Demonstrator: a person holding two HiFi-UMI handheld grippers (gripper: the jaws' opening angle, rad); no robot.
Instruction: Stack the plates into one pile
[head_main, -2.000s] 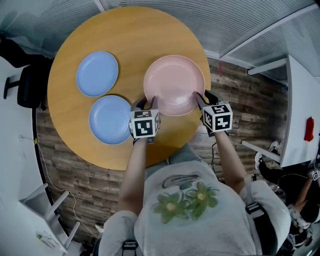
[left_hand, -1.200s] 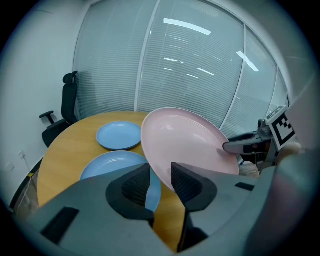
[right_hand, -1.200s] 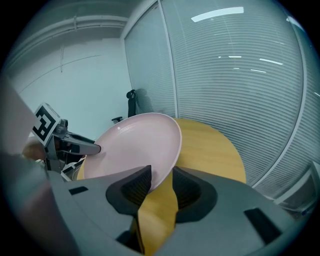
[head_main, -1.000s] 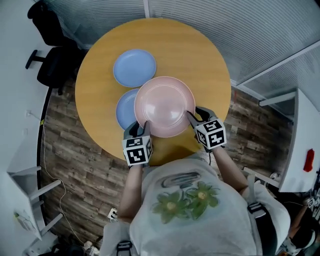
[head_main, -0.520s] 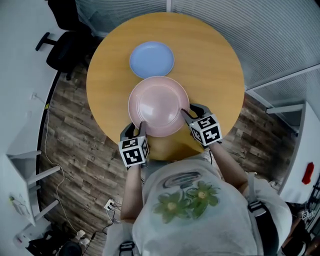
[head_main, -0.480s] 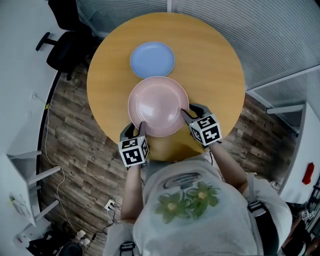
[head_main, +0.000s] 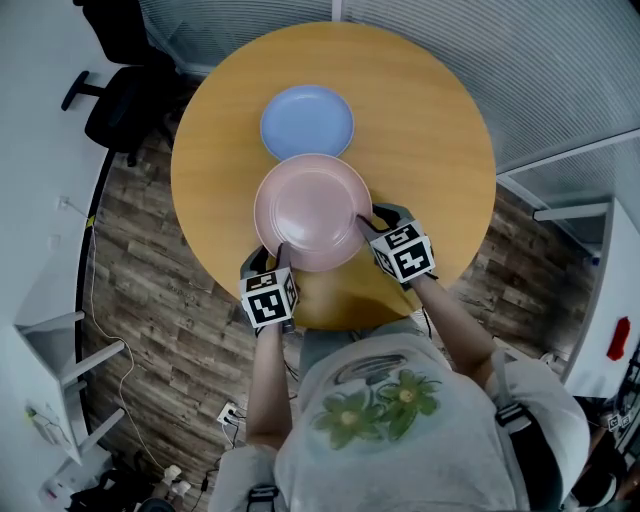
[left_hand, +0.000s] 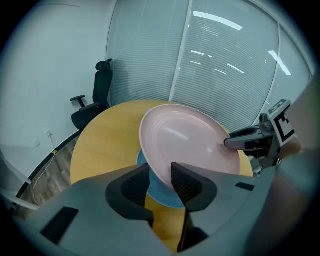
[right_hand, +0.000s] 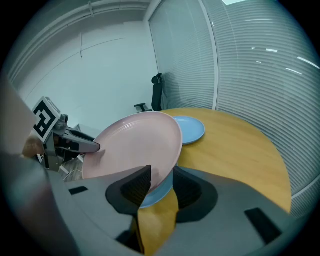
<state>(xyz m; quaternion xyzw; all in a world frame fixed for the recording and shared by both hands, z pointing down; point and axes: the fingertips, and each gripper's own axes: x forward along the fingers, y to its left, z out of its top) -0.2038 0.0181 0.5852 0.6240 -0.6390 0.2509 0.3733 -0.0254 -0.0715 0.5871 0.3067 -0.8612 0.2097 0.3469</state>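
A pink plate hangs tilted over the near side of the round wooden table. My left gripper is shut on its near-left rim, and my right gripper is shut on its near-right rim. Directly below it lies a blue plate, hidden in the head view and showing as a blue edge in both gripper views. A second blue plate rests flat farther back on the table. In the left gripper view the pink rim sits between the pads.
A black office chair stands left of the table, near the glass wall with blinds. White furniture stands on the plank floor at the lower left. The table's right half carries nothing.
Both grippers have carried the pink plate from the table's right side to the left and lower. It now covers the nearer blue plate, which showed beside it before.
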